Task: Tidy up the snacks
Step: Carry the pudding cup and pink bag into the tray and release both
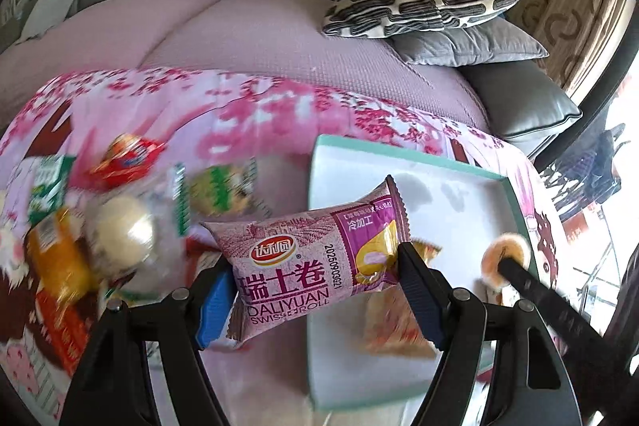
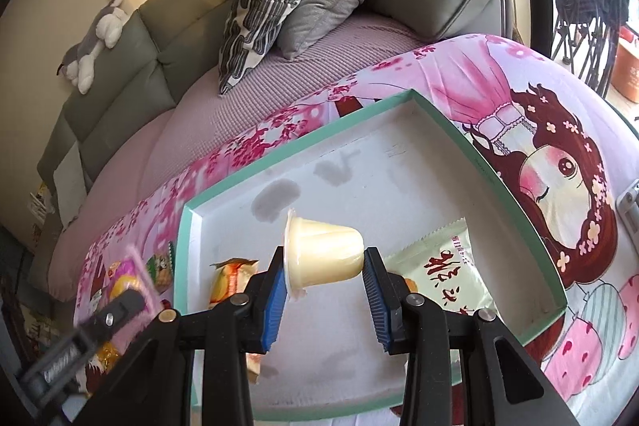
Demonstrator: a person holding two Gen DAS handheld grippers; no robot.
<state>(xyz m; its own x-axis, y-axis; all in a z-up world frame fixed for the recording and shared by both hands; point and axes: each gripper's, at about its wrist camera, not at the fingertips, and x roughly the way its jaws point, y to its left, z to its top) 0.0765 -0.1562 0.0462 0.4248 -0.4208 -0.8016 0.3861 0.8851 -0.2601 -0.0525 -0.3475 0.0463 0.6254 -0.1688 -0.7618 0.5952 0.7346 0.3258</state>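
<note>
A big sofa point(image 2: 131, 58) is sitting at the back with a pink flowery cloth point(image 2: 531, 98) spreading over the table in front of it, and a cartoon girl is showing on that cloth. A wide white tray with a green rim point(image 2: 459, 130) is lying on the cloth. Inside the tray a pale green packet point(image 2: 451, 266) with red writing that is too bent to read is lying flat, and an orange wrapped snack point(image 2: 231, 274) is lying near the tray's left wall. A heap of other snacks point(image 1: 120, 218) is sitting on the cloth beside the tray, too blurry to name. The left gripper point(image 1: 315, 286) is squeezing a purple snack bag point(image 1: 311, 258) by its two ends, and the bag is hanging over the tray's left edge; it is saying "DALIYUAN SWISS ROLL" with big Chinese letters above. The right gripper point(image 2: 325, 270) is pinching a small yellow pudding cup point(image 2: 323, 254) lying on its side, just above the tray's white floor
</note>
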